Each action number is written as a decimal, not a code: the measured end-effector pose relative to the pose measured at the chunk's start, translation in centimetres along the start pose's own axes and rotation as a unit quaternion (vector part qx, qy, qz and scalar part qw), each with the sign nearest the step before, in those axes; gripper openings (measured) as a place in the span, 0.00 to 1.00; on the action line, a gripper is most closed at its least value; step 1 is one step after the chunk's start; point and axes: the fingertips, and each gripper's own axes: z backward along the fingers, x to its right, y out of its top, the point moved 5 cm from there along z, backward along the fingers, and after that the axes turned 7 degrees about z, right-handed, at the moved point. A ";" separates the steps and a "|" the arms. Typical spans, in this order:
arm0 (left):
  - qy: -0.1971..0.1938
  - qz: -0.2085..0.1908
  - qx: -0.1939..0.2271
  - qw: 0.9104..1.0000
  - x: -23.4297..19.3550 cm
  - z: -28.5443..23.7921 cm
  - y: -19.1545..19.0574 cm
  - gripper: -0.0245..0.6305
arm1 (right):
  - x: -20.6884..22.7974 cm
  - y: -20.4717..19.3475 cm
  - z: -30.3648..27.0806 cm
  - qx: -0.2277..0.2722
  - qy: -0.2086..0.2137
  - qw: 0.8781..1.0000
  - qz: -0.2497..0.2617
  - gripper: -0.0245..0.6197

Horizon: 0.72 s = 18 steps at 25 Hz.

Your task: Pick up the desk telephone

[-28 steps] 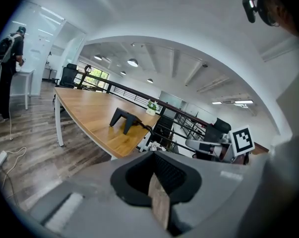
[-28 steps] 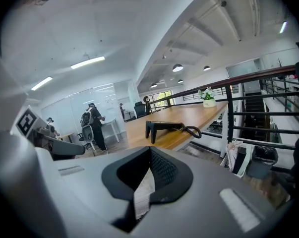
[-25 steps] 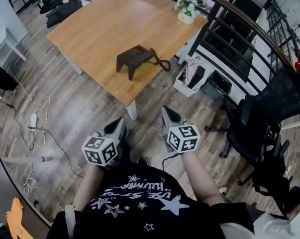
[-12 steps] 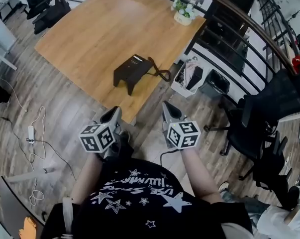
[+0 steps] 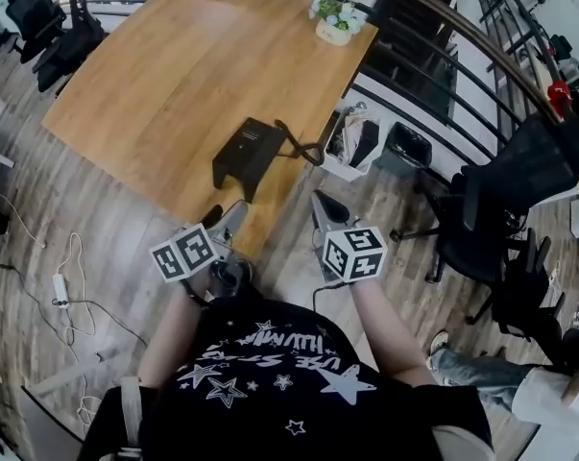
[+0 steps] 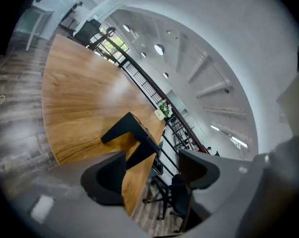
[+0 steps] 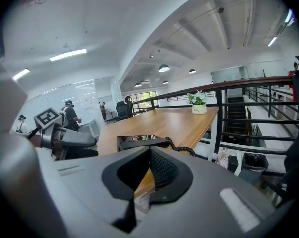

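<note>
The black desk telephone (image 5: 246, 150) sits near the front corner of the wooden table (image 5: 164, 65), with its coiled cord (image 5: 303, 147) trailing off to the right. In the left gripper view the telephone (image 6: 132, 133) is ahead, beyond the jaws. My left gripper (image 5: 227, 215) hovers just short of the table's corner. Its jaws have just been opening and now stand open (image 6: 151, 168) with nothing between them. My right gripper (image 5: 324, 206) is over the floor beside the corner, shut and empty (image 7: 148, 162). The telephone (image 7: 142, 142) lies past its tips.
A potted plant (image 5: 334, 22) stands at the table's far right end. A black railing (image 5: 433, 75) runs behind the table. A white bin (image 5: 351, 147) and a black bin (image 5: 404, 147) stand by it, and an office chair (image 5: 500, 219) is at the right. Cables (image 5: 73, 277) lie on the floor at the left.
Both grippers have moved forward toward the table's corner, so the telephone is nearer. The left gripper has rolled and its jaws have spread apart; the right stays shut.
</note>
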 end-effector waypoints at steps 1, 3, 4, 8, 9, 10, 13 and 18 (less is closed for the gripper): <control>-0.004 0.015 -0.002 1.000 -0.2 -0.5 0.2 0.56 | 0.2 0.1 -0.1 0.000 -0.006 1.000 0.000 0.04; -0.014 0.051 -0.009 0.999 -0.6 -1.4 0.7 0.59 | 0.5 0.3 -0.3 -0.003 -0.018 1.000 -0.002 0.04; -0.019 0.069 -0.013 0.997 -0.8 -1.9 0.9 0.61 | 0.6 0.3 -0.4 -0.005 -0.023 1.000 -0.003 0.04; -0.034 0.097 -0.028 0.994 -0.9 -3.9 1.8 0.62 | 1.0 0.5 -0.8 -0.011 -0.039 0.999 -0.005 0.04; -0.034 0.100 -0.032 0.994 -1.1 -4.3 2.0 0.62 | 1.0 0.5 -0.9 -0.012 -0.042 0.999 -0.006 0.04; -0.033 0.105 -0.035 0.993 -1.3 -4.7 2.3 0.62 | 1.0 0.4 -1.0 -0.014 -0.045 0.999 -0.007 0.04; -0.028 0.132 -0.042 0.990 -2.1 -5.8 2.8 0.62 | 1.0 0.4 -1.2 -0.015 -0.054 0.998 -0.012 0.04; -0.025 0.161 -0.053 0.985 -2.7 -7.5 3.5 0.62 | 1.3 0.6 -1.3 -0.017 -0.074 0.997 -0.022 0.04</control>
